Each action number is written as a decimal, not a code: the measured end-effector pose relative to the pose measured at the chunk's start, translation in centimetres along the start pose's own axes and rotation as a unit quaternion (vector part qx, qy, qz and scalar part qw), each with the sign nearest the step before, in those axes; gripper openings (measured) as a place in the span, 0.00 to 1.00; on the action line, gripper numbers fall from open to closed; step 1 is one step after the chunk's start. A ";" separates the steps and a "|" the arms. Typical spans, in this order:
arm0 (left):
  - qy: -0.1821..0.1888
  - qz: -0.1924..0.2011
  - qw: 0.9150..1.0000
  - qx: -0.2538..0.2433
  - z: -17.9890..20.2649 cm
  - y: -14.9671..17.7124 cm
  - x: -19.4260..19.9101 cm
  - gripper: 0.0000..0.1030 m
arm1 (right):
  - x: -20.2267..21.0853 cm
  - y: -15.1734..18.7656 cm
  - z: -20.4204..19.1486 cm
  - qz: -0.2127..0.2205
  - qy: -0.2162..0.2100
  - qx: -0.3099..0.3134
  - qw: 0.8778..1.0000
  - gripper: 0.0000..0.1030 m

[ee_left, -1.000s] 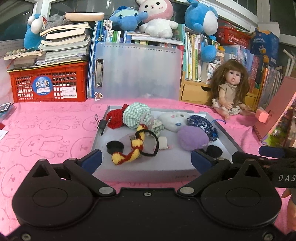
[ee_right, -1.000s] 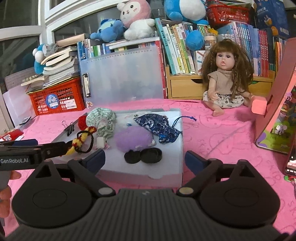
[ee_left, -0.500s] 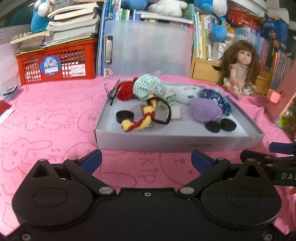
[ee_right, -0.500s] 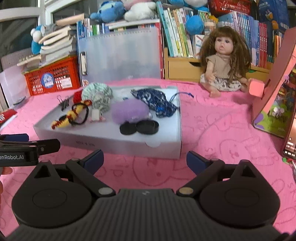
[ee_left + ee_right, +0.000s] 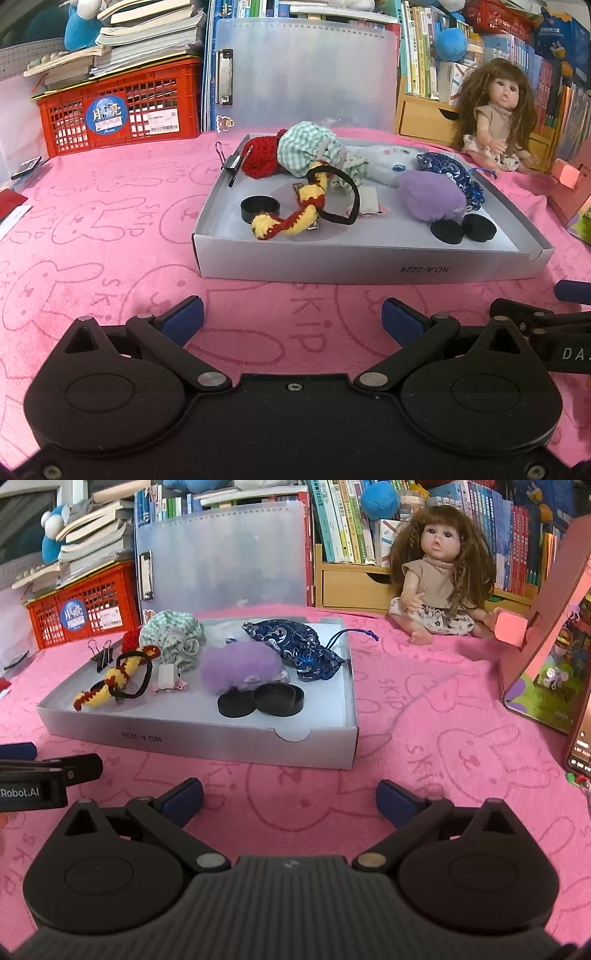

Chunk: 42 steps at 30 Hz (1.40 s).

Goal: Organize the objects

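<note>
Both hand-held grippers hang low over the pink rabbit-print towel covering the surface, on the near side of the box. The left hand-held gripper has its blue-padded fingers spread wide with nothing between them; the right hand-held gripper is spread the same way and equally empty. A second ago both were close over the box's near edge; they have since drawn back, so a strip of towel now shows between the fingertips and the box wall.

Beyond them sits the shallow grey cardboard box, holding the small things. Nearest are two black round caps side by side and a third black cap on the left. Behind lie a yellow-and-red crocheted hair tie on a black elastic loop, a fluffy purple pom-pom, a dark blue patterned drawstring pouch, a green checked fabric scrunchie and a red knitted piece. A black binder clip sits at the box's far left rim.

Nothing in the box appears to have shifted as the tools retreated. With both tools empty and clear, the scene would fit a finished sorting as well as a pause between picks.

Farther back sits a long-haired doll.
</note>
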<state>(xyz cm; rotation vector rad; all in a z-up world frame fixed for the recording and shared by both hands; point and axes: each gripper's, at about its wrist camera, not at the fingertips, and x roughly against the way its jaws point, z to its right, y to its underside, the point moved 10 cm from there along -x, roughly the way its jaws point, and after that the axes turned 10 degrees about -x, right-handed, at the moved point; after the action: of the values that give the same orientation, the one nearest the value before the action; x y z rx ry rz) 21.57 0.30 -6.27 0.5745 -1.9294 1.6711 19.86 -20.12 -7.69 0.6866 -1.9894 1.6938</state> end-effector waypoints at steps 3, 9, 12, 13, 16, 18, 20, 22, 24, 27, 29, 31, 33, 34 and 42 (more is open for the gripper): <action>-0.002 -0.002 1.000 -0.002 0.0 0.0 -0.1 1.00 | 0.0 0.0 0.0 0.000 0.003 0.002 1.000 1.00; -0.005 -0.005 1.000 -0.008 0.2 0.1 -0.2 1.00 | 0.0 0.1 0.0 0.002 0.005 0.001 1.000 1.00; -0.005 -0.005 1.000 -0.008 0.2 0.0 -0.2 1.00 | 0.1 0.2 0.0 0.003 0.005 0.000 1.000 1.00; -0.005 -0.005 1.000 -0.008 0.2 0.0 -0.2 1.00 | 0.1 0.2 0.0 0.004 0.005 0.000 1.000 1.00; -0.006 -0.006 1.000 -0.009 0.2 0.1 -0.3 1.00 | 0.2 0.2 0.0 0.005 0.005 0.000 1.000 1.00; -0.006 -0.005 1.000 -0.009 0.2 0.1 -0.2 1.00 | 0.2 0.2 0.0 0.005 0.005 0.000 1.000 1.00; -0.006 -0.006 1.000 -0.009 0.2 0.1 -0.3 1.00 | 0.2 0.2 0.0 0.005 0.005 0.000 1.000 1.00; -0.007 -0.006 1.000 -0.010 0.2 0.1 -0.3 1.00 | 0.2 0.2 0.0 0.005 0.005 0.000 1.000 1.00; -0.007 -0.006 1.000 -0.010 0.3 0.1 -0.3 1.00 | 0.2 0.2 0.0 0.005 0.005 0.000 1.000 1.00; -0.007 -0.006 1.000 -0.010 0.3 0.1 -0.3 1.00 | 0.2 0.2 0.0 0.005 0.005 0.000 1.000 1.00; -0.008 -0.006 1.000 -0.011 0.3 0.2 -0.3 1.00 | 0.2 0.2 0.0 0.005 0.005 0.000 1.000 1.00; -0.008 -0.006 1.000 -0.011 0.3 0.2 -0.3 1.00 | 0.2 0.2 0.0 0.005 0.005 0.000 1.000 1.00; -0.008 -0.006 1.000 -0.011 0.3 0.2 -0.3 1.00 | 0.2 0.2 0.0 0.005 0.005 0.000 1.000 1.00; -0.008 -0.006 1.000 -0.011 0.3 0.2 -0.3 1.00 | 0.2 0.2 0.0 0.005 0.005 0.000 1.000 1.00; -0.008 -0.006 1.000 -0.011 0.3 0.2 -0.3 1.00 | 0.2 0.2 0.0 0.005 0.005 0.000 1.000 1.00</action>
<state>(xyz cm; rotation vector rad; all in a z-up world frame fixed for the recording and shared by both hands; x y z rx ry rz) 21.68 0.03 -6.62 0.5919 -1.9493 1.6392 19.56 -20.12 -7.75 0.6689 -1.9887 1.6998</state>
